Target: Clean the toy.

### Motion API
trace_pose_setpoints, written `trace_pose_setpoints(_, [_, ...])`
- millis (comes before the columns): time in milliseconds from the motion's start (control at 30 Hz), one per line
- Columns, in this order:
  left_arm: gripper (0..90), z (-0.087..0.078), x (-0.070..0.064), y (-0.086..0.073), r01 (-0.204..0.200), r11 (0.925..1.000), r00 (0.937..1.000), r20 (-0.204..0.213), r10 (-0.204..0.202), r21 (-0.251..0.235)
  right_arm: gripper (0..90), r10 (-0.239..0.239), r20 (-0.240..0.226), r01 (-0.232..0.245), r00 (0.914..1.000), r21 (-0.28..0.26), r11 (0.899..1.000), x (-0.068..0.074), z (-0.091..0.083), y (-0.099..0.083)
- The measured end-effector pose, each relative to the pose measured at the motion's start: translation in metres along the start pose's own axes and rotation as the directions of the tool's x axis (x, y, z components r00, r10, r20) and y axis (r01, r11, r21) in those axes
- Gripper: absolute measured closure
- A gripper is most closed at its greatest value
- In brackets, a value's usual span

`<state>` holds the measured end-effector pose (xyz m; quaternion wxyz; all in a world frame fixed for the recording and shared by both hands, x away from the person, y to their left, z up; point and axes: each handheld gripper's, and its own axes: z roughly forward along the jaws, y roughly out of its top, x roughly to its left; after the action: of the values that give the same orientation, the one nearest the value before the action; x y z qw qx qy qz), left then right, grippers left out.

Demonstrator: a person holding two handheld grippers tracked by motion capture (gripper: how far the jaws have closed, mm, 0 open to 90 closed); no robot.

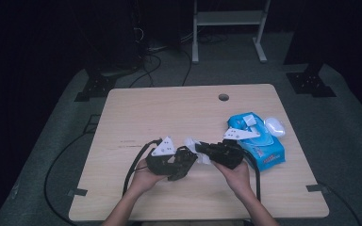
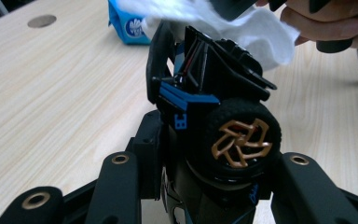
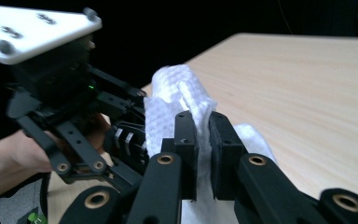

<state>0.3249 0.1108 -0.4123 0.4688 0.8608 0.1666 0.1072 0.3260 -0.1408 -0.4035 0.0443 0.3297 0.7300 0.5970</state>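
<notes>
1. One toy car (image 2: 214,116), black with blue trim and a bronze-spoked wheel, sits clamped between the jaws of our left gripper (image 2: 205,186); in the left gripper view the jaws press in on its body from both sides, with the wheel facing the camera.
2. Against the car's upper end lies a white wet wipe (image 2: 261,28), which drapes over the top of the car in that view.
3. Our right gripper (image 3: 204,154) has its jaws closed almost fully on the wipe (image 3: 177,93); in the right gripper view a fold of the textured white cloth stands up between the two pads and more of it hangs below them.
4. From the high view we see both grippers meeting near the middle of the table's near half, the left gripper (image 1: 179,162) and the right gripper (image 1: 212,151) tip to tip, with the wipe (image 1: 193,142) showing white between them.
5. Each gripper is held in one of our hands, the left hand (image 1: 143,179) and the right hand (image 1: 238,175), and each carries a grey three-cornered plate on top.
6. Just right of the right gripper lies a blue pack of wet wipes (image 1: 259,141) on the light wooden table (image 1: 169,108).
7. Touching the pack's far right corner is a small white object (image 1: 275,126); we cannot tell what it is.
</notes>
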Motion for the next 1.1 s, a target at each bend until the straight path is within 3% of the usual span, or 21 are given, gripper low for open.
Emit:
trace_pose_setpoints(100, [57.4,-0.001,0.0,0.001,-0.009,0.9999,0.9999,-0.009,0.01,0.006,82.4,-0.011,0.004,0.011,0.9999,0.003,1.0,-0.001,0.0,0.0])
trace_pose_setpoints(200, [57.4,0.0,0.002,-0.001,0.0,0.9999,1.0,-0.007,0.0,0.017,82.4,0.005,0.035,-0.007,0.9994,0.046,0.999,-0.012,0.002,-0.008])
trace_pose_setpoints(267, [57.3,0.001,0.001,-0.003,-0.002,0.9999,1.0,-0.006,0.002,0.017,82.4,0.022,0.039,-0.024,0.999,0.047,0.999,-0.013,0.001,-0.009])
trace_pose_setpoints(400, [57.4,0.002,0.0,-0.001,-0.012,0.9999,0.9999,-0.006,0.012,0.009,82.4,-0.036,0.005,0.036,0.9994,-0.009,0.999,0.004,-0.004,0.006])
trace_pose_setpoints(500, [57.4,0.0,-0.001,-0.001,-0.009,1.0,1.0,-0.001,0.009,0.002,82.4,-0.082,0.007,0.082,0.9966,0.01,0.997,0.012,0.0,0.007])
trace_pose_setpoints(567, [57.4,0.001,-0.001,-0.002,-0.018,0.9996,0.9998,-0.008,0.018,0.021,82.4,-0.056,0.016,0.056,0.9983,0.021,0.998,0.005,0.002,0.001])
trace_pose_setpoints(633, [57.3,0.0,0.001,-0.002,-0.002,1.0,1.0,0.003,0.002,0.005,82.3,-0.045,0.062,0.041,0.9971,0.058,0.997,-0.005,0.002,-0.005])
trace_pose_setpoints(700, [57.4,-0.001,0.001,-0.001,-0.017,0.9997,0.9998,-0.007,0.017,0.015,82.4,-0.015,0.058,0.012,0.9982,0.046,0.999,-0.008,-0.001,-0.009])
trace_pose_setpoints(833, [57.4,0.001,0.001,-0.002,-0.01,0.9999,0.9999,0.004,0.01,0.004,82.4,-0.073,0.018,0.073,0.9972,0.005,0.997,0.008,-0.001,0.003])
trace_pose_setpoints(900, [57.4,-0.001,0.001,-0.001,-0.001,1.0,1.0,0.007,0.001,-0.007,82.5,-0.093,0.022,0.093,0.9954,0.01,0.996,0.01,0.001,0.004])
trace_pose_setpoints(1033, [57.4,-0.003,0.002,-0.002,0.001,0.9999,1.0,0.009,-0.001,-0.012,82.6,-0.024,0.051,0.021,0.9984,0.047,0.999,-0.007,0.001,-0.006])
trace_pose_setpoints(1100, [57.4,-0.002,0.001,-0.001,-0.013,0.9999,0.9999,-0.002,0.013,-0.001,82.6,-0.004,0.044,0.003,0.999,0.034,0.999,-0.009,-0.002,-0.006])
